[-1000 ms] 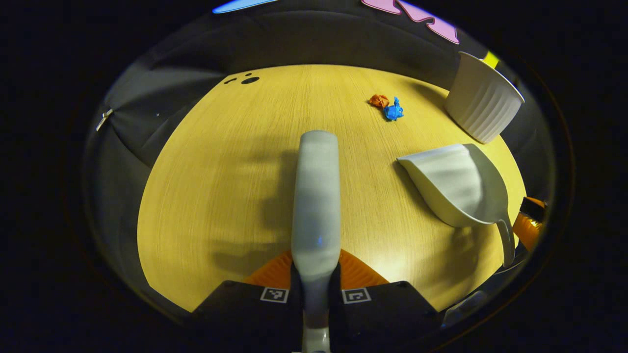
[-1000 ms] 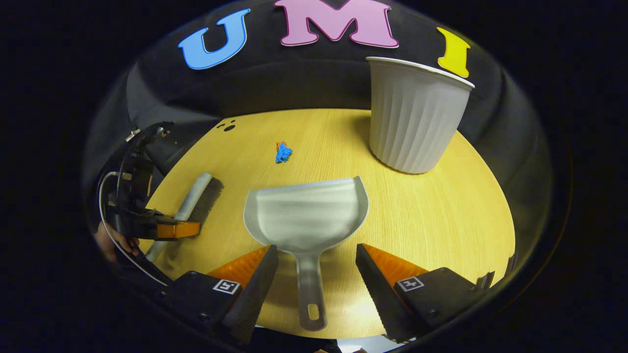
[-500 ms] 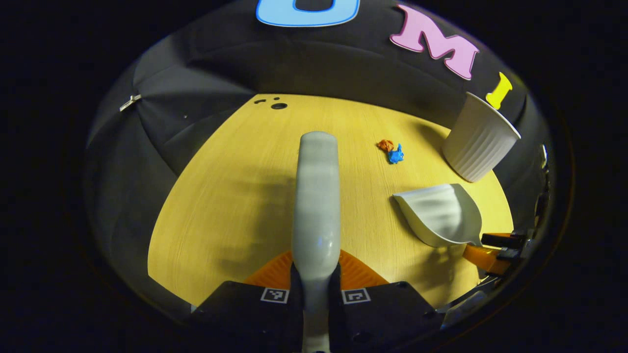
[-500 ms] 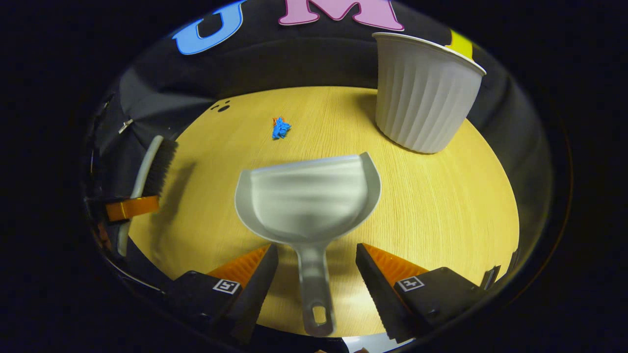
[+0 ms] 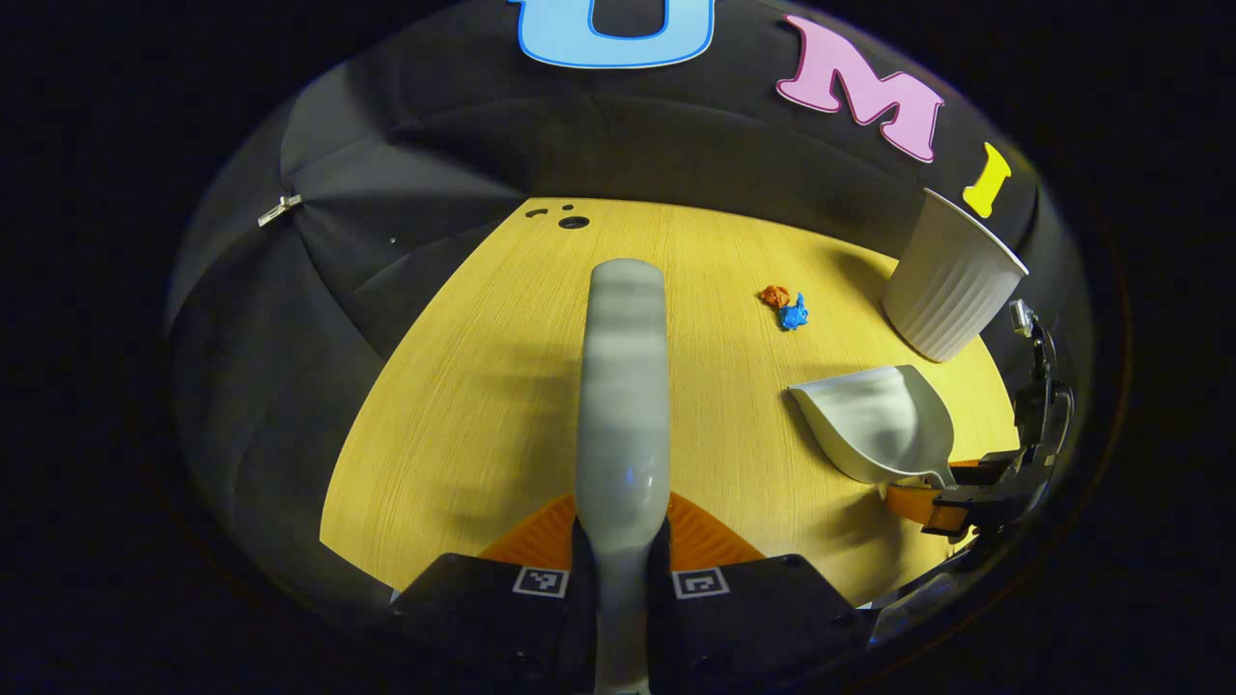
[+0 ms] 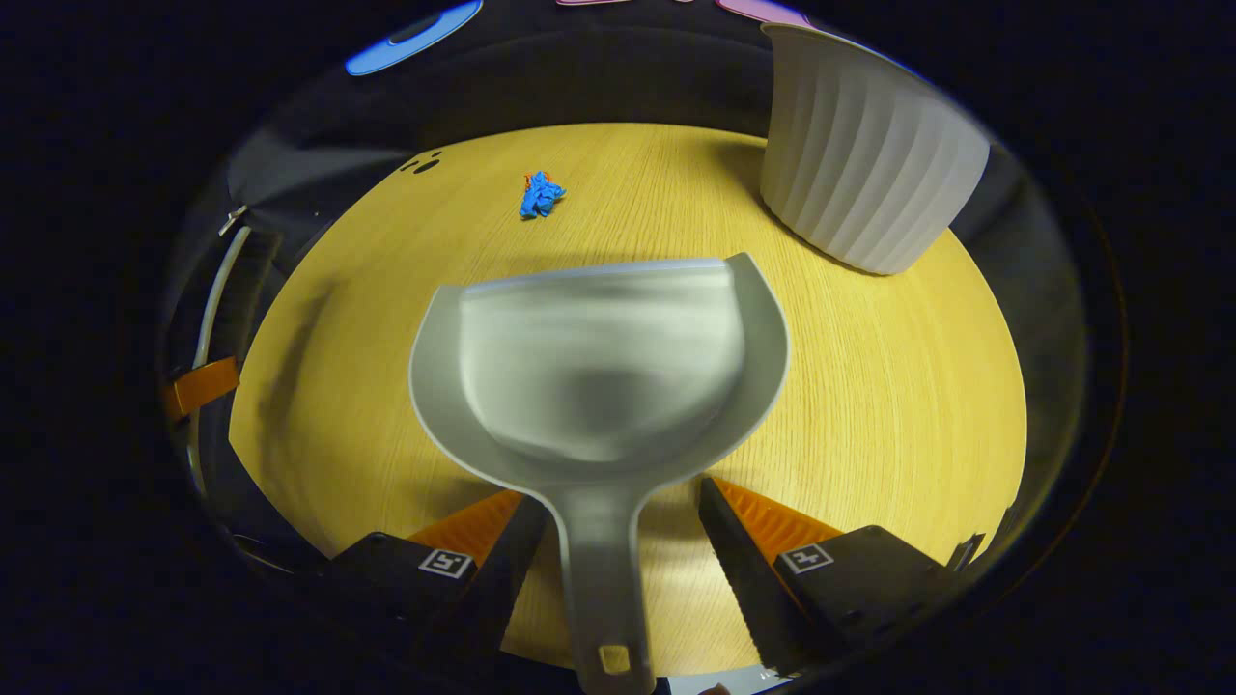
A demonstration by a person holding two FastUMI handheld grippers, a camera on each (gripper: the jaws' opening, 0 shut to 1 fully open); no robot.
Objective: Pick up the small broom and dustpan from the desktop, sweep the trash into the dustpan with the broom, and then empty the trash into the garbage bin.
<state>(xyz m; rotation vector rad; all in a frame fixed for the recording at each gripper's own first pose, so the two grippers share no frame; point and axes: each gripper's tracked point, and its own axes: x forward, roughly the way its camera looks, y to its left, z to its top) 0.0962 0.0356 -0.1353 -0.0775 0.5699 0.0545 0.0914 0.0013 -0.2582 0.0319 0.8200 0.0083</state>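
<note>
A pale yellow wood-grain surface (image 5: pixel 502 386) with a curved edge was seen in both views, backed by the booth's black cloth wall (image 5: pixel 406 183). Three small dark holes (image 5: pixel 572 222) were set into the far left part of the surface.

In the left gripper view, the left tongs (image 5: pixel 620 541) were closed on the small broom (image 5: pixel 623 386), both fingers pressed to its grey handle, which ran straight away from the camera above the surface. A shadow was cast on the wood to the broom's left.

Toward the far right, an orange paper scrap (image 5: pixel 774 295) and a blue paper scrap (image 5: pixel 795 314) lay touching each other on the surface. Farther right, a white ribbed garbage bin (image 5: pixel 951 280) stood upright near the surface's edge.

In the right gripper view, the right tongs (image 6: pixel 618 541) were set wide, a finger on either side of the grey dustpan (image 6: pixel 599 367) handle, with a gap on each side. The dustpan's scoop faced away from the camera, toward the blue scrap. Whether the dustpan rested on the surface could not be told. In the left gripper view, the dustpan was seen at the right, near the bin, with the right tongs behind it.
</note>
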